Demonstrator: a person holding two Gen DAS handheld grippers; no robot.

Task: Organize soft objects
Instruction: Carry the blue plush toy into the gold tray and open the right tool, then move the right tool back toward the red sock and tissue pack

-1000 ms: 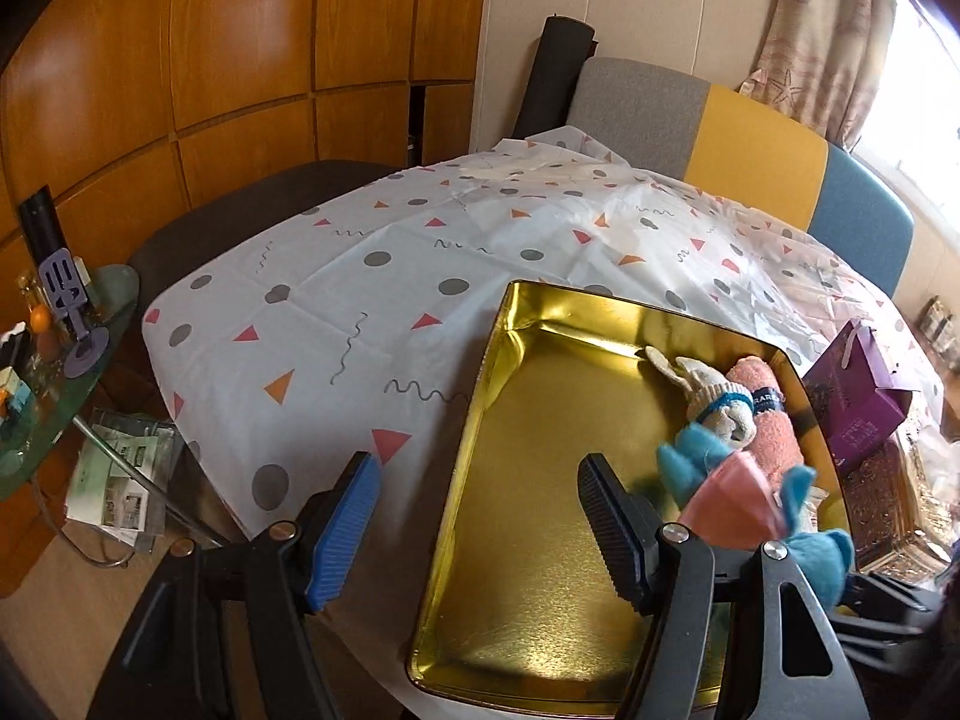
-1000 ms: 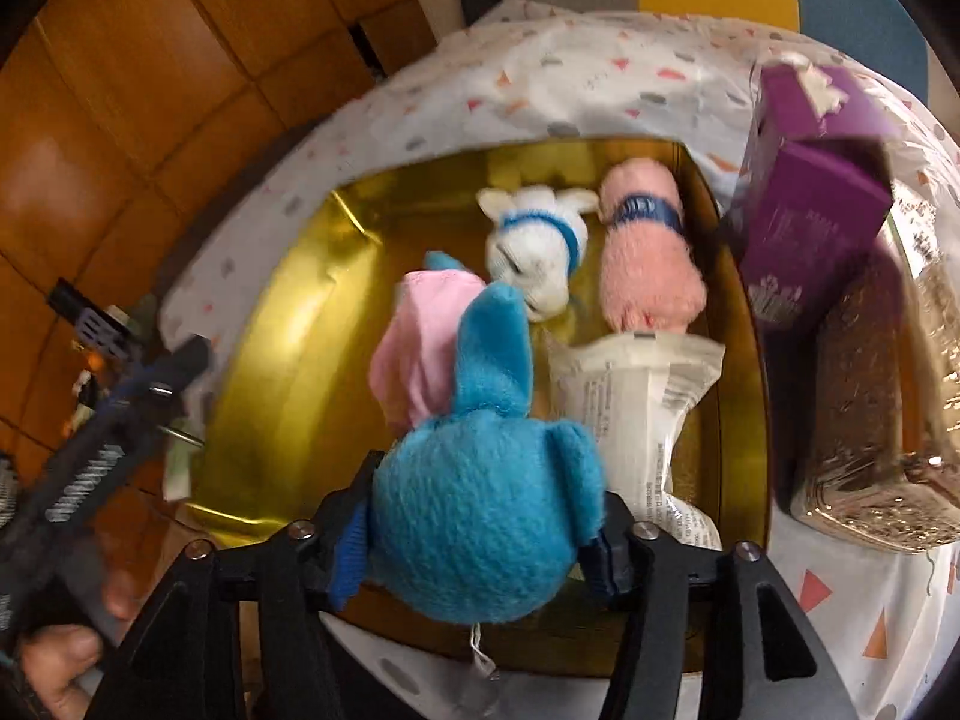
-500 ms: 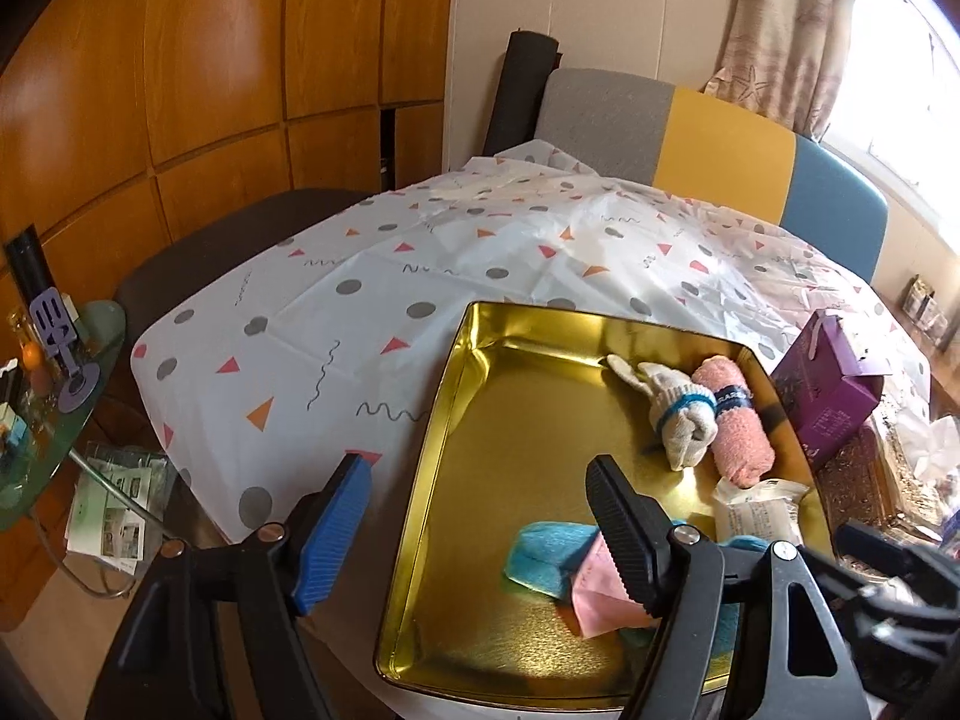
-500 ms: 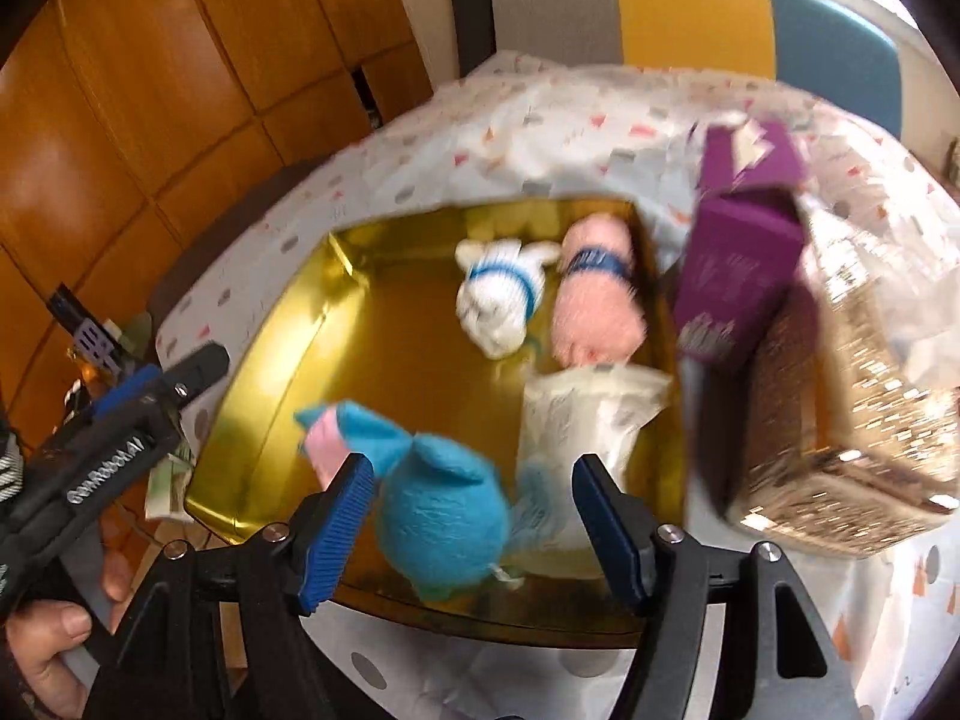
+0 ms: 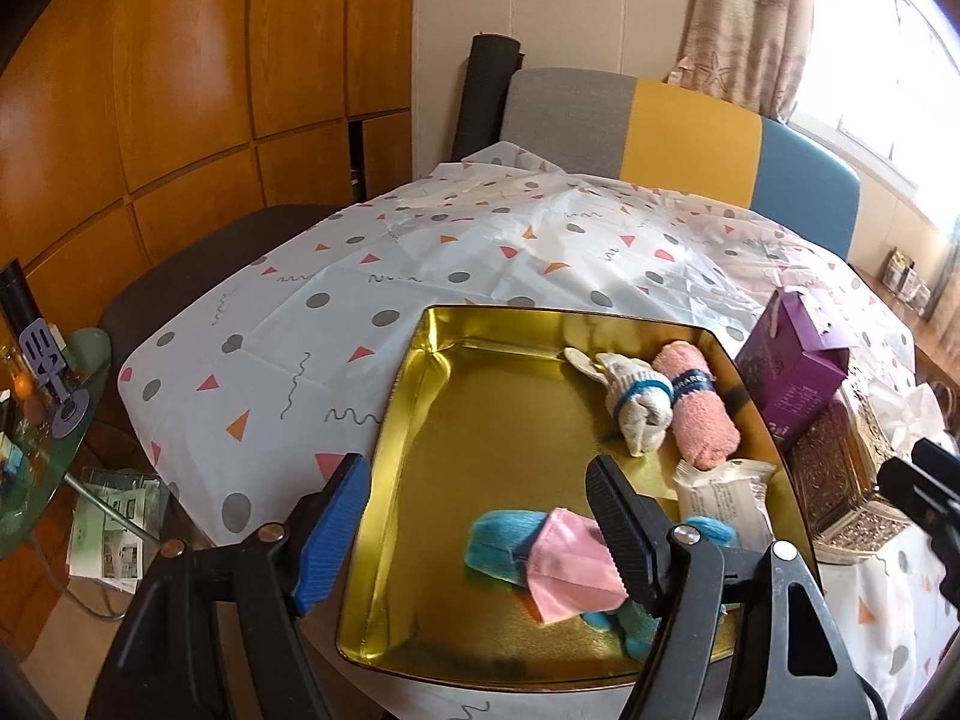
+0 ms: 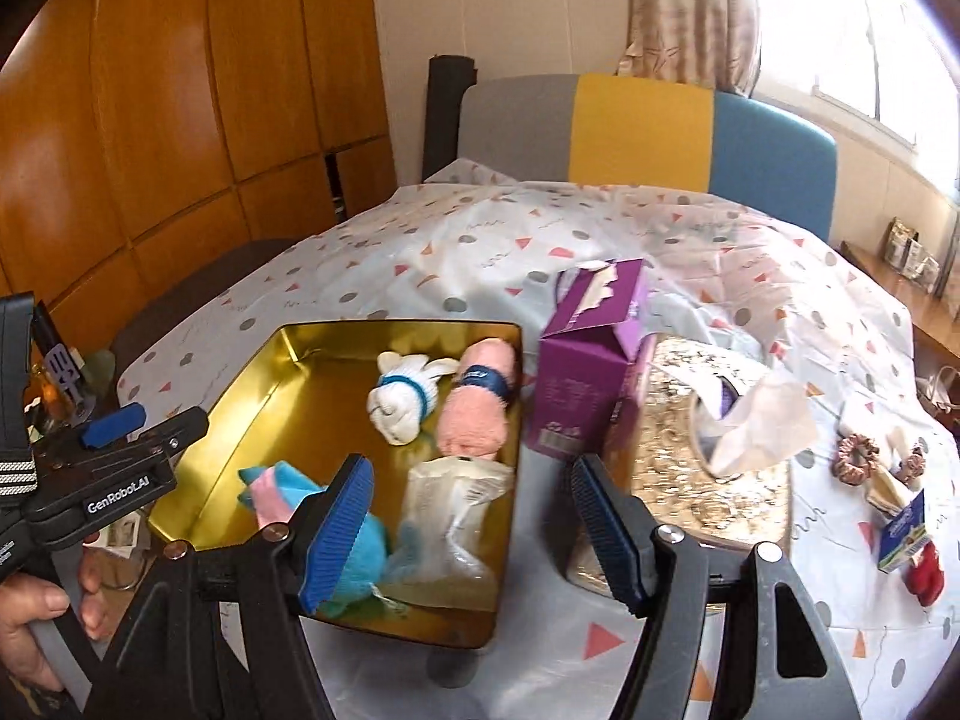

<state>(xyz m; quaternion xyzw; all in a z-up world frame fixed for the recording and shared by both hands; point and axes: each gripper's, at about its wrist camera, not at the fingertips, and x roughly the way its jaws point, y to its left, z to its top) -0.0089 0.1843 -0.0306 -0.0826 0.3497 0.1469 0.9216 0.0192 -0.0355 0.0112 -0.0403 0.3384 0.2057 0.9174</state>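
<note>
A gold tin tray [image 5: 414, 396] [image 6: 240, 390] sits on the patterned tablecloth. A blue plush toy [image 5: 498, 546] [image 6: 369, 552] with a pink cloth part [image 5: 564, 570] lies in its near end. A white rolled bunny towel [image 5: 636, 408] [image 6: 402, 402], a pink rolled towel [image 5: 699, 420] [image 6: 477, 408] and a white packet [image 5: 726, 498] [image 6: 456, 510] line its right side. My right gripper [image 6: 469, 471] hangs open above the tray's near right corner, holding nothing. My left gripper [image 5: 477, 474] is open over the tray's near left part, also holding nothing.
A purple box [image 5: 792, 372] [image 6: 588, 384] and a glittery gold box [image 5: 852, 468] [image 6: 678, 450] stand right of the tray. Scrunchies [image 6: 858, 456], a small carton [image 6: 906, 531] and a red item [image 6: 924, 567] lie far right. A glass side table [image 5: 36, 462] stands left.
My right gripper let go of the blue plush, which now lies in the tray, then rose and drew back to the right. My left gripper shifted slightly.
</note>
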